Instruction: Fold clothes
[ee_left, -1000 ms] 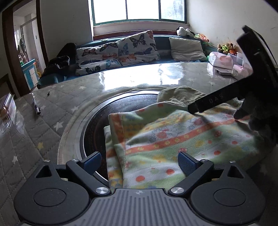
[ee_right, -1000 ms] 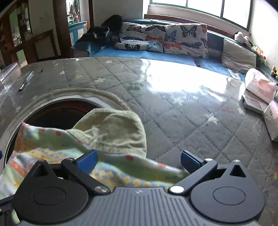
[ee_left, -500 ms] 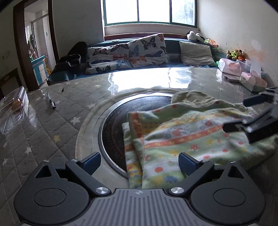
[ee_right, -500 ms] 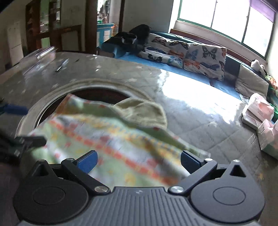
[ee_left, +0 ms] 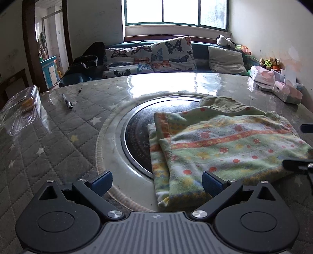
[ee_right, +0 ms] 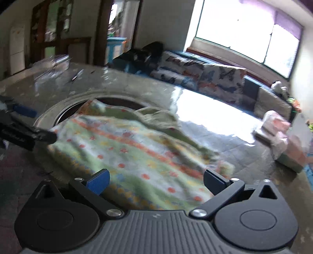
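Bright window (ee_left: 176,11) above blue sofa (ee_left: 197,52), butterfly cushions (ee_left: 172,53); white walls; doorway (ee_left: 49,43) left.

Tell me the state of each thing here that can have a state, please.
Left gripper: open, holds nothing.
Right gripper: open, holds nothing.
Green patterned fleece garment: folded over, lying flat.
Plain olive cloth: partly under the garment.
Black pen: lying flat on the table.

Each claw, left (ee_left: 157,180) and right (ee_right: 156,180), has black linkage arms, blue finger pads, silver screws and a ribbed grey body.
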### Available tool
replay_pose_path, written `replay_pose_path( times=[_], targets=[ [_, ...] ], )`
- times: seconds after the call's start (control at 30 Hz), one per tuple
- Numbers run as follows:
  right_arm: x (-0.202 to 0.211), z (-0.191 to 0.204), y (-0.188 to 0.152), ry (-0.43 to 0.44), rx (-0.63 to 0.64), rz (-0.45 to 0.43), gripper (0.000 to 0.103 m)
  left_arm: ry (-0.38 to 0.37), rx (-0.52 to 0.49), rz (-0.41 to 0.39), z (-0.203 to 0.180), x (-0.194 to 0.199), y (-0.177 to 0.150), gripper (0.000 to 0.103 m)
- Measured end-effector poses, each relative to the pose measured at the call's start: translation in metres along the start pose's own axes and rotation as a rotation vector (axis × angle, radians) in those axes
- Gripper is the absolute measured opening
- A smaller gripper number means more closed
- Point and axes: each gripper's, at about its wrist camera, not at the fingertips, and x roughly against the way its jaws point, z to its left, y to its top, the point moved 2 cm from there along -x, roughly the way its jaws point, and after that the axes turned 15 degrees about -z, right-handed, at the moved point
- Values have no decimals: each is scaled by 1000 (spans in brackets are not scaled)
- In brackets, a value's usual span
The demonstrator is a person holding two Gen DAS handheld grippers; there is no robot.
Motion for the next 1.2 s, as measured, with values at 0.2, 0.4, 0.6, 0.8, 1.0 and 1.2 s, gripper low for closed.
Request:
replay_pose_path(
  times=[0.2, 0.4, 0.6, 0.8, 1.0, 1.2],
  targets=[
    [-5, -25, -18, -99, -70, 44, 103, 14, 6, 6, 2, 0, -3, 100],
    [11, -48, -43, -151, -115, 90, 103, 21, 0, 17, 5, -1, -7, 101],
    [27, -69, -37, -196, -114, 57, 103, 22, 7, 14, 4, -1, 0, 102],
    [9, -77, -42, -210, -133, 74, 103, 37, 4, 21, 3, -9, 7, 103],
    [9, -81, -34, -206, -137, 60, 103, 64, 23, 36, 12, -21, 16, 103],
    [-10, -80, -21, -191, -144, 45, 103, 106, 48, 34, 18, -50, 37, 103]
  ],
)
